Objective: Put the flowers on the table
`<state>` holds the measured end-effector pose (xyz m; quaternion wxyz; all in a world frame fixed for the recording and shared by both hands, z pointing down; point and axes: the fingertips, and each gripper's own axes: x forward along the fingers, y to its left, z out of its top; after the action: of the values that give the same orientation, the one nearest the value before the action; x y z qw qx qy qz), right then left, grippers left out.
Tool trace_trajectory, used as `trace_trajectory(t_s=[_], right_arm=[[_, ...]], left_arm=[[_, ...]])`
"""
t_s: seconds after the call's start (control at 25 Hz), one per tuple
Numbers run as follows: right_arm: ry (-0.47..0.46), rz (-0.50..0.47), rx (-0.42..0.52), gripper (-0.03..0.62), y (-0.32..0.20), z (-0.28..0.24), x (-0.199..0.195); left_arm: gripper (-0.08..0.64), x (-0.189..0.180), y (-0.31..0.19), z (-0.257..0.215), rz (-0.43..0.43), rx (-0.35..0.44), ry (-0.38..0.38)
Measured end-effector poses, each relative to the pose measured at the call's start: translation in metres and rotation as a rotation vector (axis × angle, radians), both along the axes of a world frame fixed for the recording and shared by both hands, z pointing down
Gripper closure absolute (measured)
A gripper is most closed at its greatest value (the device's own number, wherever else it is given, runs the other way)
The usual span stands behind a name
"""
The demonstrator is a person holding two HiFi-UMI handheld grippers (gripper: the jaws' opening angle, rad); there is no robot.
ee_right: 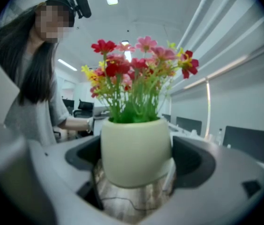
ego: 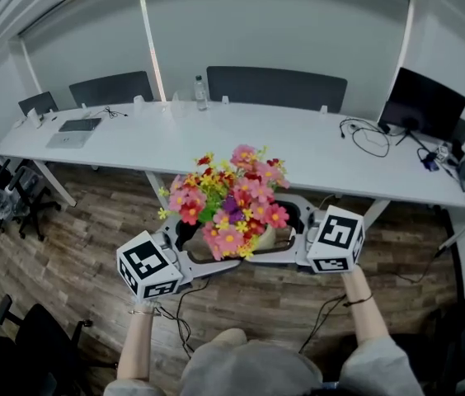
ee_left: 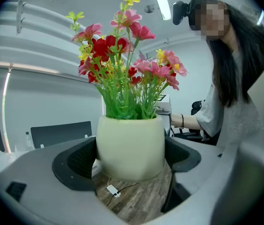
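Pink, red and yellow flowers point(ego: 228, 200) stand in a cream pot point(ego: 263, 239), which hangs above the wooden floor just in front of the long white table point(ego: 216, 145). My left gripper point(ego: 204, 250) comes in from the left and my right gripper point(ego: 288, 238) from the right. In the left gripper view the pot point(ee_left: 130, 146) fills the gap of the left gripper point(ee_left: 130, 159), with both dark pads against its sides. The right gripper view shows the pot point(ee_right: 135, 149) likewise clamped in the right gripper point(ee_right: 136, 161). The pot is upright.
On the table lie a laptop point(ego: 74, 130), a bottle point(ego: 201, 93), looped cables point(ego: 370, 141) and a monitor point(ego: 424, 101). Dark chairs point(ego: 275, 85) line its far side. Office chairs point(ego: 6, 190) stand at the left. A power strip with cable point(ee_left: 112, 190) lies on the floor below.
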<state>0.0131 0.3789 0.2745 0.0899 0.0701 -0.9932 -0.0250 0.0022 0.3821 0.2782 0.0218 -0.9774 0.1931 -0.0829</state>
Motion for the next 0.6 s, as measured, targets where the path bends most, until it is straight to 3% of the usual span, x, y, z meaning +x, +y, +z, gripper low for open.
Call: trace_trajectory(t_s=[0.36, 0.6], right_arm=[[0.015, -0.038, -0.005, 0.135, -0.026, 0.012, 0.0], [0.017, -0.045, 0.0, 0.135, -0.07, 0.019, -0.001]], left_arm=[[0.114, 0.001, -0.026, 0.012, -0.039, -0.01, -0.01], [0.114, 0.0, -0.07, 0.019, -0.044, -0.004, -0.003]])
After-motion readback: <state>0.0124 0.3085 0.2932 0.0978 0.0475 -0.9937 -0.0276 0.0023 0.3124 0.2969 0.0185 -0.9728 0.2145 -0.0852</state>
